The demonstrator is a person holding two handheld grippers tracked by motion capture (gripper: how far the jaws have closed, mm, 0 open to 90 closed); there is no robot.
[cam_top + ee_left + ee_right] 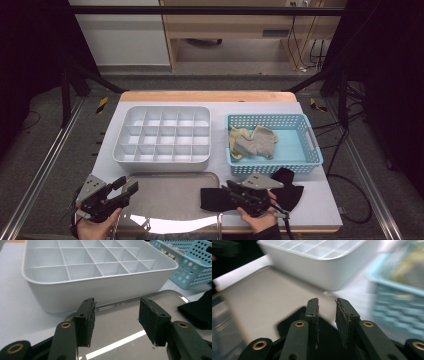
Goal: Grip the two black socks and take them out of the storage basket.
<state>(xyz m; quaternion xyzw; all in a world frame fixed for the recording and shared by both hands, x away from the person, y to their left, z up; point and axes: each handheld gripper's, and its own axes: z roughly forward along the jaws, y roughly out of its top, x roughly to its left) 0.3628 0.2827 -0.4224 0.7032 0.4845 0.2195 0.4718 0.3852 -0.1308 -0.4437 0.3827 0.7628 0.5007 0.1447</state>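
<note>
My left gripper (126, 186) hovers open over the left end of a flat metal tray (170, 197), its fingers aimed at a white compartment box (162, 161). In the left gripper view the jaws (117, 315) stand wide apart with nothing between them, above the tray (170, 296). My right gripper (230, 189) sits at the tray's right end over a black cloth (290, 192). In the right gripper view its jaws (327, 307) are a narrow gap apart with nothing gripped; the black cloth (289, 325) lies under them.
A blue perforated basket (275, 168) at the right holds yellow and grey socks (255, 142). The white box (100, 295) has several empty cells. The basket (195, 272) stands close beside the box. The table's front edge is just under both hands.
</note>
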